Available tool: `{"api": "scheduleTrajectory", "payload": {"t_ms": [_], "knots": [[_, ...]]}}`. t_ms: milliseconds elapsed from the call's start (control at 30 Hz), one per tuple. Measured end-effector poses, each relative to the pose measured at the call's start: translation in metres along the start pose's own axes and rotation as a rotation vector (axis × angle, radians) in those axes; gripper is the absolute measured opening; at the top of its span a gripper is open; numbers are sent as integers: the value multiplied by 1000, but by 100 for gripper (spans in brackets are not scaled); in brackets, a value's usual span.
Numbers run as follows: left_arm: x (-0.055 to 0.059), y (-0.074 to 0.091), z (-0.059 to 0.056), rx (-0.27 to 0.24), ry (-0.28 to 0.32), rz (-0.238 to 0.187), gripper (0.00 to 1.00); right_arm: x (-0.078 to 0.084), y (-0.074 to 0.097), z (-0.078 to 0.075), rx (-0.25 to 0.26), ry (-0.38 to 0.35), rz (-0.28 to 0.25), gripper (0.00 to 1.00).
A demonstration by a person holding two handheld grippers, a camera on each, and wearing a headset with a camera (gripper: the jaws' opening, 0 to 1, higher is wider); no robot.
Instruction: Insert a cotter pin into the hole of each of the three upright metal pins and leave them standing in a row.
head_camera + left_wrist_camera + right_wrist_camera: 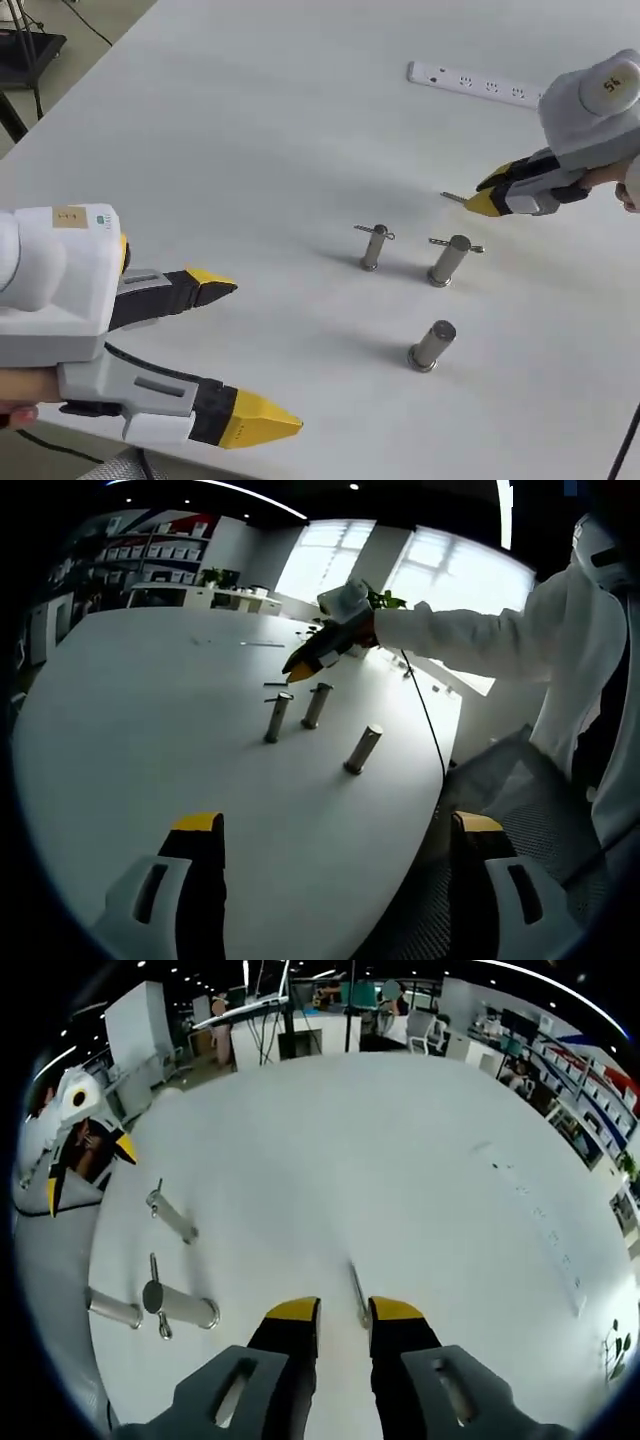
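**A:** Where is the last cotter pin at this moment?

**B:** The right gripper (pixel 480 202) is pinching the third cotter pin (pixel 453 197) between jaws drawn close together. The wire is sticking out past the yellow tips. It is hovering above the table (pixel 250 130), beyond the bare metal pin (pixel 432 345) and a little to its right.

**A:** Is anything sitting in the holes of the other uprights?

**B:** Yes. Two pins are standing side by side just behind the bare metal pin. The left-hand pin (pixel 373 247) is carrying the first cotter pin (pixel 375 232) crosswise through the hole near its head. The right-hand pin (pixel 450 260) is carrying the second cotter pin (pixel 457 244) the same way. The bare metal pin is standing upright in front of them, with nothing crossing its head.

**A:** And the other hand?

**B:** The left gripper (pixel 245 355) is hanging well apart from the bare metal pin, to its near left. Its jaws are spreading wide and gripping nothing. In the left gripper view, all three uprights are showing ahead between those jaws, with a white sleeve (pixel 470 640) reaching in beyond the bare metal pin.

**A:** Anything else on the table?

**B:** A power strip (pixel 475 83) is lying far beyond the bare metal pin.
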State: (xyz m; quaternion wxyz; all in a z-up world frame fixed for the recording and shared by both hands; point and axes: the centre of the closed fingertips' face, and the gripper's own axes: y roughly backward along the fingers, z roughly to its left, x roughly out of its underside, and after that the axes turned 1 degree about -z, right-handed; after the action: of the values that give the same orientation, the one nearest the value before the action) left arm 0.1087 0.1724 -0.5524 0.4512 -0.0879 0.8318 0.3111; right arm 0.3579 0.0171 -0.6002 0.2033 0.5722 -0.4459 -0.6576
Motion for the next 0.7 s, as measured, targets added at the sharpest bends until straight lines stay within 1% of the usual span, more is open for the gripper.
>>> {"api": "scheduleTrajectory", "payload": {"t_ms": [67,100,167,233,267,333,367,400,467,533,700], "knots": [[-3,-1,-2,10,8,-19,93,3,-3,2,-17,5,18,12],[-4,-1,-3,14,11,-24,93,6,-7,1,-18,10,28,12],[-5,-1,-4,16,11,-29,92,9,-9,3,-23,18,47,12],[-5,-1,-5,18,6,-26,92,10,-10,4,-25,22,55,11],[-4,-1,-5,19,4,-22,92,7,-9,3,-15,30,43,10],[-3,-1,-6,19,4,-18,91,3,-9,1,-7,25,36,7],[-2,-1,-6,21,7,-17,91,3,-10,0,-6,22,37,6],[-2,-1,-6,22,11,-18,92,5,-11,-1,-4,16,50,6],[-3,-2,-3,13,26,-27,93,7,-13,-3,2,30,65,6],[-4,-2,-2,8,25,-30,92,4,-13,-2,-3,7,51,5],[-4,-1,-2,11,22,-28,92,4,-12,1,-12,11,66,3]]}}
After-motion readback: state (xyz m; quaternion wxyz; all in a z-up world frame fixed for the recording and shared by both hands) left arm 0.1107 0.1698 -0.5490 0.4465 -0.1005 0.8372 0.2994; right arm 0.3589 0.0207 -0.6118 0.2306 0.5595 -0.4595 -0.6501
